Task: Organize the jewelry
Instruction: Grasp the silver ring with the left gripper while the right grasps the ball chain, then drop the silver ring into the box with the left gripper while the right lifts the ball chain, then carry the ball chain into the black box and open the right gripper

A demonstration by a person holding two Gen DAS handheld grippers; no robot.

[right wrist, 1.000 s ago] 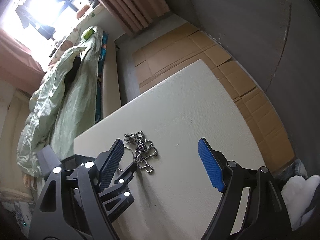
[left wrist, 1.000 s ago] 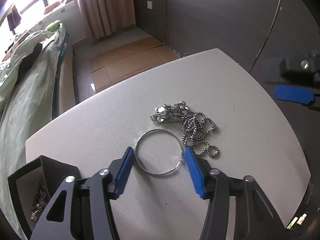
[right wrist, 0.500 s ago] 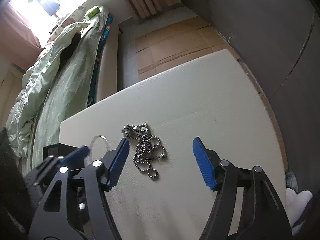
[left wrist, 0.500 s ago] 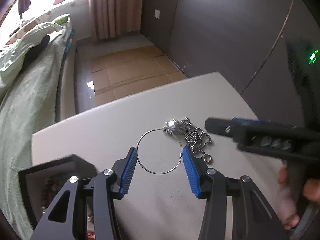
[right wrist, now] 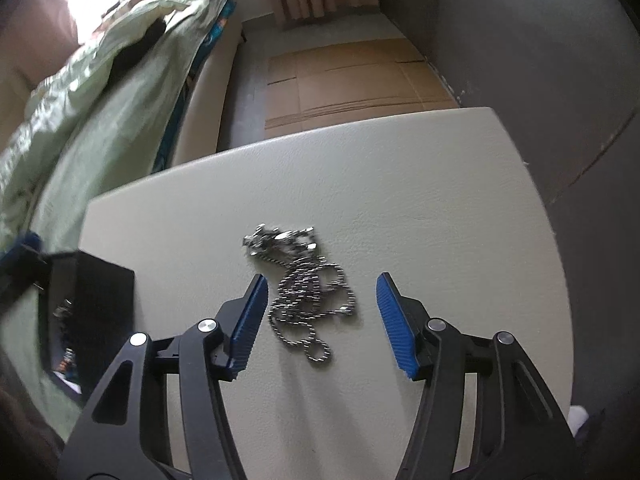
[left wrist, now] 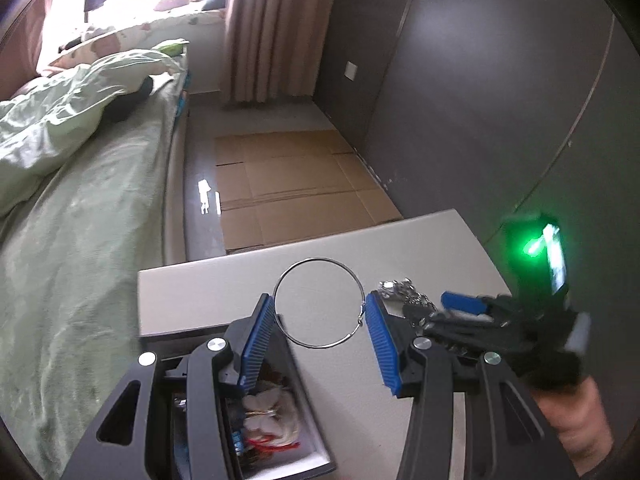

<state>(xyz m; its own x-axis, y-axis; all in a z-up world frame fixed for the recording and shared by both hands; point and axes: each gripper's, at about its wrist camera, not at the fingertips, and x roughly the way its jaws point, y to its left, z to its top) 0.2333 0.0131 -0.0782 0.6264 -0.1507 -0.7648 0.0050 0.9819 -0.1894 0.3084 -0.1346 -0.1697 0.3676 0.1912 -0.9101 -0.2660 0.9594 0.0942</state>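
Note:
My left gripper [left wrist: 318, 330] is shut on a thin silver ring bangle [left wrist: 319, 265], pinched across its width between the blue pads, held above the table over the open black jewelry box [left wrist: 280, 412]. A silver ball chain necklace [right wrist: 308, 292] lies in a heap on the white table [right wrist: 440, 208]. My right gripper [right wrist: 320, 320] is open, its fingers either side of the chain just above the table. In the left wrist view the right gripper [left wrist: 472, 312] is blurred over the chain [left wrist: 400, 292].
The black jewelry box [right wrist: 80, 304] sits at the table's left edge with several trinkets inside. A bed with green bedding [left wrist: 60, 200] runs along the left. Flattened cardboard [right wrist: 348, 80] lies on the floor beyond the table. A dark wall [left wrist: 500, 100] stands at right.
My left gripper closed on the bangle, lifted it off the table and carried it left over the box. My right gripper moved in and down over the chain.

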